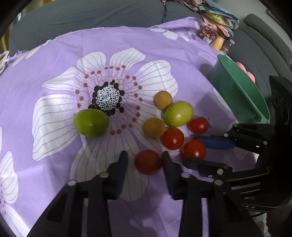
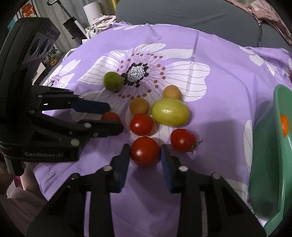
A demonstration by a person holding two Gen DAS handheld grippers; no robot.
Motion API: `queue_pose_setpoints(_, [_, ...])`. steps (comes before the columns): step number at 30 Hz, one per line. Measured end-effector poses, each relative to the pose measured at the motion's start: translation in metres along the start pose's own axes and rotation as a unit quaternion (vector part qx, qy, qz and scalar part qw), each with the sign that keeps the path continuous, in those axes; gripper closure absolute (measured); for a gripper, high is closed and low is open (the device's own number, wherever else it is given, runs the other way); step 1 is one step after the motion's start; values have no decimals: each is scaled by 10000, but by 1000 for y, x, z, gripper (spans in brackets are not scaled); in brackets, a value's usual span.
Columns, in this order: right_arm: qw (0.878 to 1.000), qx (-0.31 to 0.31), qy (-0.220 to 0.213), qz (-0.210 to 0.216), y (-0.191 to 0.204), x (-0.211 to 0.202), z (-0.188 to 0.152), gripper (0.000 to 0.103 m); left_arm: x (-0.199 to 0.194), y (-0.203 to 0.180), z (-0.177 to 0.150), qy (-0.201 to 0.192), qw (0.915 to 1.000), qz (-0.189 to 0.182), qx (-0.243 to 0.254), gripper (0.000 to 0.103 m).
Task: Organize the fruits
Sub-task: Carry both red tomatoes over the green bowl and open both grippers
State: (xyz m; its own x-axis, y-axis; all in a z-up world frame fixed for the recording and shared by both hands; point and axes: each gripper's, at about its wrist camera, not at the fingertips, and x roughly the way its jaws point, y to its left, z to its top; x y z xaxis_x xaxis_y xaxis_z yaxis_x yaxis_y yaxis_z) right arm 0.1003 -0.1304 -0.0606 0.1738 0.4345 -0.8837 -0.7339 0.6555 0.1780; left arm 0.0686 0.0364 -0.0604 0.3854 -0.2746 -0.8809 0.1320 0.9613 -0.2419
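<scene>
Left gripper (image 1: pixel 145 165): black fingers with blue pads bracket a red tomato (image 1: pixel 148 162) low in the left wrist view; the right pad meets the fruit, a thin gap shows at the left pad, so a firm grip cannot be confirmed.
Right gripper (image 2: pixel 145 155): closed on a second red tomato (image 2: pixel 145 151), both pads (image 2: pixel 165 160) pressed to its sides, the fruit resting on the cloth.
Grippers together: side by side, each entering the other's view, the left one (image 2: pixel 115 118) from the left edge and the right one (image 1: pixel 193 148) from the right.
Loose fruit: two more red tomatoes (image 2: pixel 141 124) (image 2: pixel 183 140) lie just beyond the right gripper's fingertips, one with a green stem.
Behind them: a large yellow-green tomato (image 2: pixel 170 112) touches two small tan fruits (image 2: pixel 139 105) (image 2: pixel 171 92).
Apart: a green fruit (image 2: pixel 112 81) sits alone beside the dark centre of the printed flower.
Surface: purple floral cloth (image 2: pixel 219 102).
Bowl: green plastic bowl (image 2: pixel 281 138) at the right edge, tilted in view, an orange fruit (image 2: pixel 284 127) inside.
Backdrop: grey sofa (image 1: pixel 91 16).
</scene>
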Motion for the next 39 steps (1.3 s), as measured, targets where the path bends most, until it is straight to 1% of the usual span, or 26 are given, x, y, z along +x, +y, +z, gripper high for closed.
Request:
queue_pose_setpoints(3, [10000,-12,-16,23,-1,0,0,71,0,-1,0,8,10000,-36,0,72])
queue_pose_setpoints(10, [9999,62,-77,60,-2,-2,-4,72,-4,-3,-1,0,10000,-55,0,72])
queue_pose_setpoints(14, [9995,196,-230,75,-3,-11,-7,72,-10,-7,-4,-21,10000,-93,26,72])
queue_pose_setpoints(20, [9967,502,-634,60,-9,-38,-15,72,-21,-18,-2,-92,9996,-241,93,72])
queue_pose_setpoints(26, [9904,694,-1195,-60,-21,-77,-23,72,-34,-41,15,-267,9985,-366,305,72])
queue_pose_setpoints(32, [9801,936,-1730,-280,-44,-116,-34,72,-42,-76,39,-440,9957,-480,658,72])
queue_pose_setpoints(39, [9656,1306,-2173,-569,-79,-150,-52,72,-42,-125,72,-635,9896,-643,1116,72])
